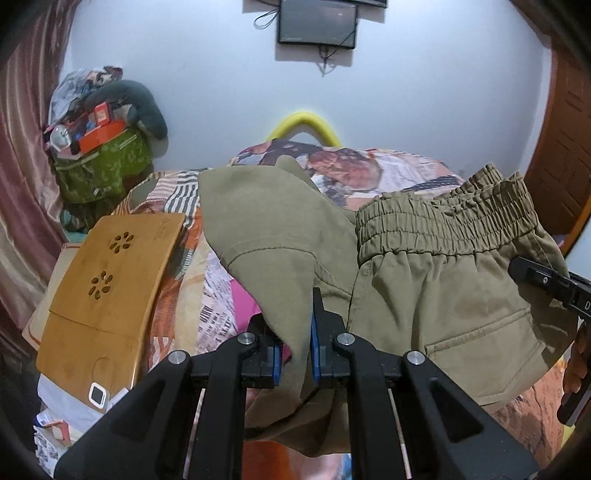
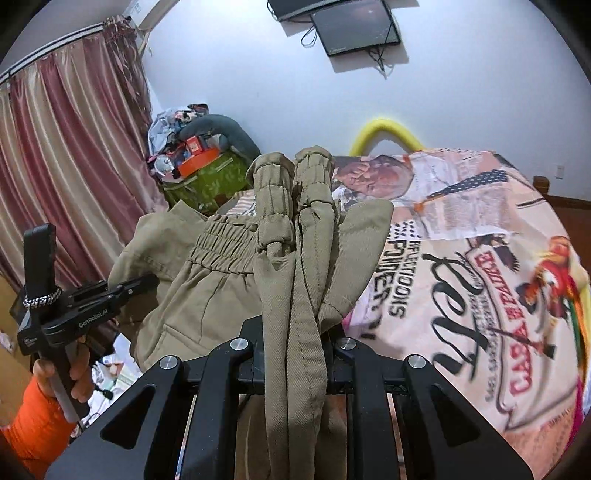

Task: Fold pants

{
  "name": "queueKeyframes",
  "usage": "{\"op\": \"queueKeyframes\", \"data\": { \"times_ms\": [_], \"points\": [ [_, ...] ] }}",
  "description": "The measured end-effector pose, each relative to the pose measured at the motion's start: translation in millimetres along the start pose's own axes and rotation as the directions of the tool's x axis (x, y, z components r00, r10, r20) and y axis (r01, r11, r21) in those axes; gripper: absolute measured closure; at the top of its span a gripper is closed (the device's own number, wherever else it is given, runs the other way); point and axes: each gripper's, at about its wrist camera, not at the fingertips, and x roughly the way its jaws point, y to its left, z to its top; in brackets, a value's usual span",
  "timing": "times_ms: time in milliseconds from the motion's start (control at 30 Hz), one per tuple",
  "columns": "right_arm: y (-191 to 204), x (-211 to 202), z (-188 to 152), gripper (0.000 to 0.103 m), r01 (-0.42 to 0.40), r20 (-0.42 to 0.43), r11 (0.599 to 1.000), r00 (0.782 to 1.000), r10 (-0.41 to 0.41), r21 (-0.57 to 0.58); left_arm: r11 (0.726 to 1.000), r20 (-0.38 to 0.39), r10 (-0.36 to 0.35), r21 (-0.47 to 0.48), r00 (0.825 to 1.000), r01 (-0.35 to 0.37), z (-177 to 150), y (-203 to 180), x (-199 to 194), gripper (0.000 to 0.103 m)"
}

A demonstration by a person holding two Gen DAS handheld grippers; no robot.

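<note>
From the left wrist view, the left hand-held gripper (image 1: 293,356) was clenched on a fold of the khaki pants (image 1: 424,280), the cloth pinched between its blue pads (image 1: 314,350). The pants hung lifted above the bed (image 1: 388,170), their gathered elastic waistband (image 1: 443,221) spread toward the right. A wooden lap tray (image 1: 110,280) lay at the left on the bed, and a monitor (image 1: 317,26) was mounted on the wall. The right hand-held gripper (image 1: 546,284) showed at the right edge.

From the right wrist view, the right hand-held gripper (image 2: 293,354) was clenched on bunched layers of the pants (image 2: 295,258), with the leg cuffs (image 2: 291,173) sticking up beyond it. The left hand-held gripper (image 2: 122,291), gripped by a hand (image 2: 62,373) in an orange sleeve (image 2: 33,424), reached into the cloth at the left. The bed's printed blanket (image 2: 480,277) lay underneath.
</note>
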Motion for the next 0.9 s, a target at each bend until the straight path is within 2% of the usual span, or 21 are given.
{"op": "queueKeyframes", "data": {
  "times_ms": [300, 500, 600, 667, 733, 767, 900],
  "points": [
    [-6.8, 78.6, 0.5, 0.09, 0.023, -0.092, 1.0, 0.995, -0.021, 0.013, 0.999, -0.074, 0.041, -0.019, 0.996, -0.043, -5.9, 30.2, 83.9, 0.091],
    [-22.7, 116.2, -15.1, 0.09, 0.053, -0.159, 0.998, 0.986, -0.047, 0.036, 0.999, -0.173, 0.048, -0.014, 0.984, -0.051, -25.6, 40.4, 146.0, 0.091],
    [-30.4, 133.2, -30.5, 0.089, 0.08, -0.229, 0.995, 0.971, -0.065, 0.054, 0.999, -0.246, 0.045, 0.004, 0.968, -0.045, -39.3, 43.2, 172.9, 0.089],
    [-32.4, 142.0, -39.6, 0.082, 0.104, -0.292, 0.993, 0.953, -0.083, 0.059, 0.998, -0.311, 0.063, 0.025, 0.948, -0.058, -48.2, 47.8, 190.0, 0.083],
    [-33.3, 136.9, -43.4, 0.077, 0.124, -0.289, 0.991, 0.952, -0.103, 0.058, 0.996, -0.335, 0.085, 0.026, 0.938, -0.081, -55.7, 57.1, 197.5, 0.073],
    [-33.6, 130.7, -43.4, 0.076, 0.124, -0.279, 0.99, 0.955, -0.102, 0.061, 0.997, -0.346, 0.073, 0.012, 0.936, -0.073, -58.7, 63.9, 198.5, 0.071],
    [-36.2, 110.5, -46.0, 0.072, 0.148, -0.282, 0.988, 0.951, -0.128, 0.051, 0.997, -0.364, 0.054, -0.037, 0.93, -0.073, -67.0, 79.2, 192.6, 0.051]
  ]
}}
